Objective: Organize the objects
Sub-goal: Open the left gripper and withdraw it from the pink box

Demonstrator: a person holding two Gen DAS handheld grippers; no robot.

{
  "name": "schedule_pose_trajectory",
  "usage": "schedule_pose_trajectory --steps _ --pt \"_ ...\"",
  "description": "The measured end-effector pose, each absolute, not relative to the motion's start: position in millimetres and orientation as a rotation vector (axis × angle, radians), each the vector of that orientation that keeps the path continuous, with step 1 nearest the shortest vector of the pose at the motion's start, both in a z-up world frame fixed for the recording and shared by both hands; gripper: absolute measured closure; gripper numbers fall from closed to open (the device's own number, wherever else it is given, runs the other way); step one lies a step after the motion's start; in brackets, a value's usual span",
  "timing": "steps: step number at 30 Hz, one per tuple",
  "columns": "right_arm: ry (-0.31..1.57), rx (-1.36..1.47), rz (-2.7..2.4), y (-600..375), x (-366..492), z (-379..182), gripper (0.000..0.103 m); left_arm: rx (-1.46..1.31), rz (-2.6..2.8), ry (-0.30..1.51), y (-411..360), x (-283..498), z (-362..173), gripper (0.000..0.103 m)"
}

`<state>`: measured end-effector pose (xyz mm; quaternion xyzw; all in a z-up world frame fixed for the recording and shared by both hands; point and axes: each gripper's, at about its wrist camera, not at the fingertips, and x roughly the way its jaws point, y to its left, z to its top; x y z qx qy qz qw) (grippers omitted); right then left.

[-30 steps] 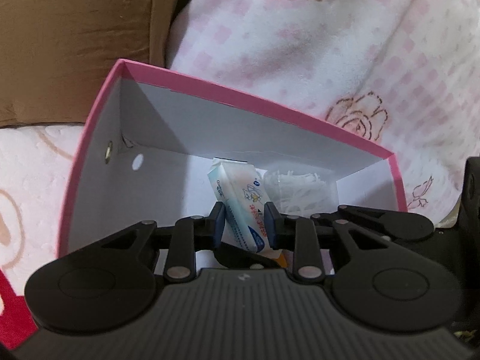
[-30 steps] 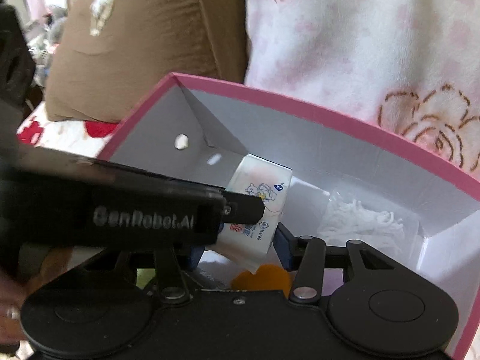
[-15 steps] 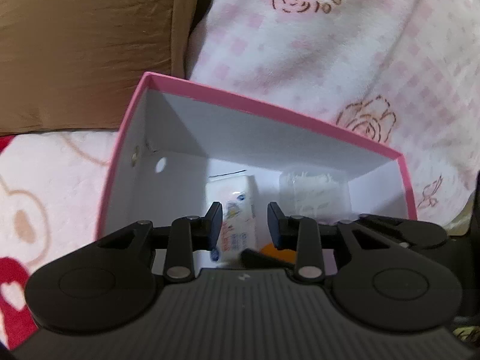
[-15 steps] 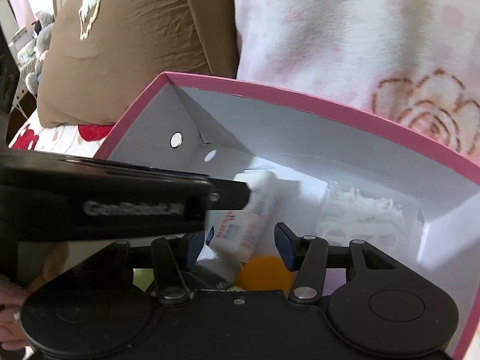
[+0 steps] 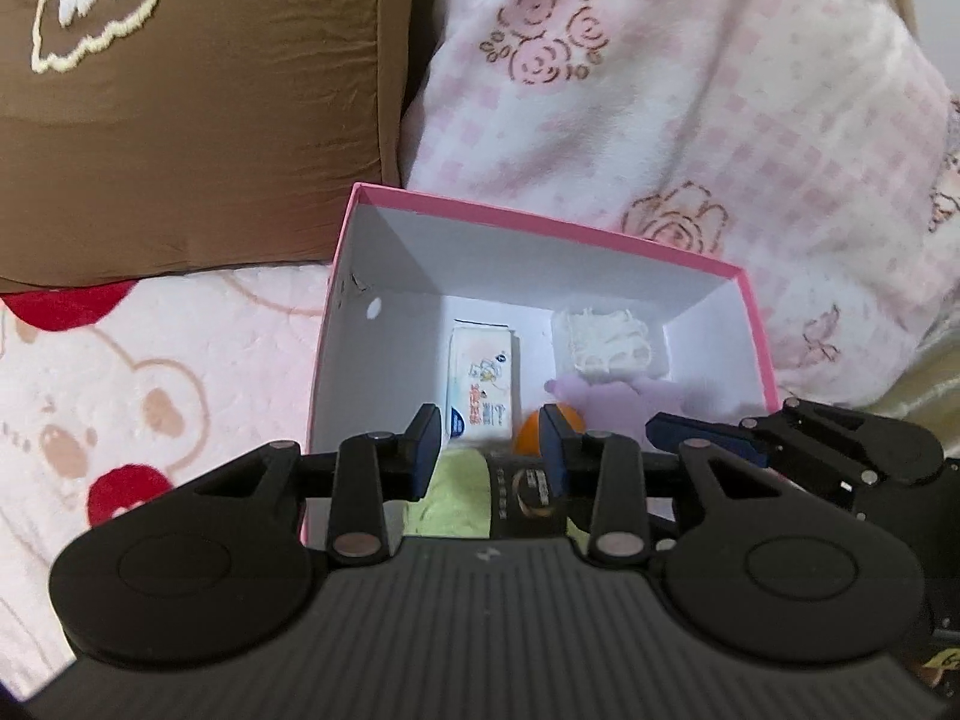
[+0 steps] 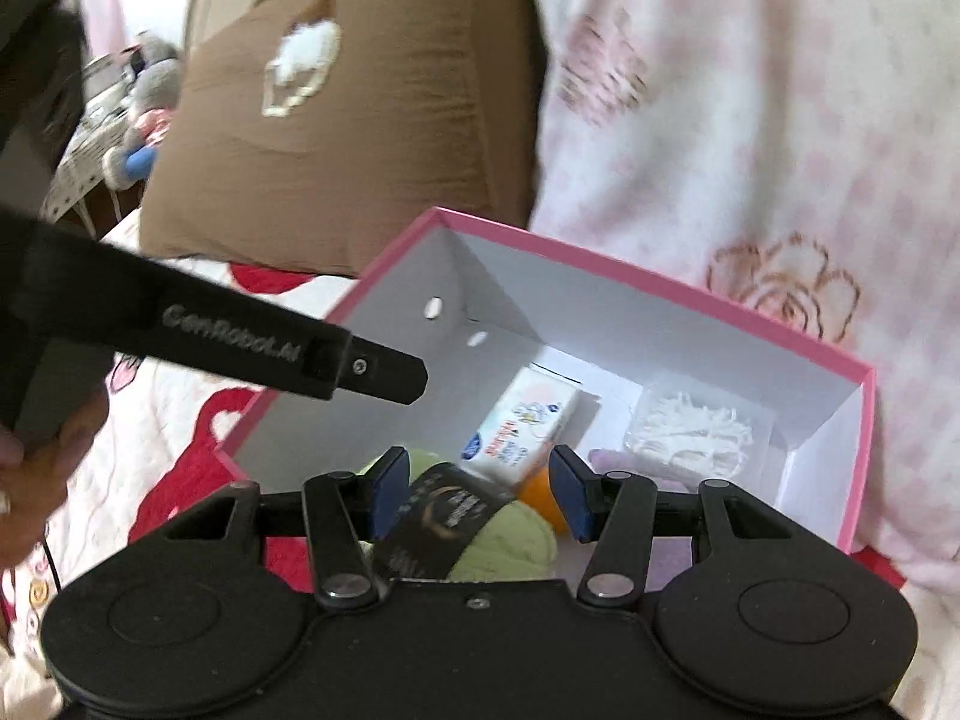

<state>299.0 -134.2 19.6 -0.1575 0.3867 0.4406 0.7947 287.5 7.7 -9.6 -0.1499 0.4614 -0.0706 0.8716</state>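
So the pink box [image 5: 543,228] sits open-topped on the bed, white inside, with its far wall pushed up against the pink rose blanket [image 5: 690,108] and its far left corner near the brown pillow [image 5: 198,120]. On the left of the box the bear-print bedspread [image 5: 150,396] lies bare, so that's the roomy side; the back and right are crowded by the blanket.

Left gripper [image 5: 489,441] hangs above the near edge of the box, tilted down into it. Its jaws have just been opening, and they stand apart with nothing clamped between them. The tissue pack [image 5: 483,387] lies flat on the box floor beyond the tips, left of centre, not touching either jaw. From the right wrist view the left gripper's finger [image 6: 366,369] crosses over the box's left wall, and a bit of the person's hand [image 6: 36,468] shows at the left edge.

Right gripper [image 6: 477,498] is also angled down over the near side, jaws parted and loose, gripping nothing. Directly below them is a green yarn ball [image 6: 510,540] with a black label band, and an orange ball [image 6: 540,495] just beside it.

Further in, a clear packet of white floss picks [image 6: 690,429] sits in the far right corner, with something pale purple [image 5: 618,393] just in front of it; can't tell what that is. So the floor of the box is fairly full, with bare floor mostly along the left wall.
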Motion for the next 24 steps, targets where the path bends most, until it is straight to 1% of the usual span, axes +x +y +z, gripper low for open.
schedule_pose_trajectory --steps 4,5,7,8,9,11,14,17,24 --pt "0.827 -0.333 0.953 -138 288 31 0.046 -0.329 -0.166 0.963 8 274 5 0.067" --pt "0.830 -0.333 0.947 -140 286 32 0.046 -0.325 -0.168 0.964 7 270 9 0.064" --pt "0.830 -0.337 0.942 -143 281 36 0.041 -0.314 -0.171 0.961 5 262 15 0.061" --pt "0.827 -0.341 0.939 -145 278 38 0.034 -0.302 -0.174 0.955 3 257 20 0.057" --pt "0.822 -0.341 0.933 -148 276 40 0.023 -0.282 -0.179 0.943 1 253 24 0.048" --pt "0.817 -0.332 0.938 -152 270 44 0.009 -0.248 -0.189 0.920 -2 242 34 0.031" --pt "0.804 -0.307 0.946 -159 263 50 0.009 -0.214 -0.179 0.918 -4 230 46 0.026" --pt "0.796 -0.293 0.942 -166 254 56 0.009 -0.200 -0.164 0.928 -3 218 56 0.018" --pt "0.776 -0.340 0.941 -179 219 75 0.009 -0.201 -0.175 0.956 -6 187 65 0.007"
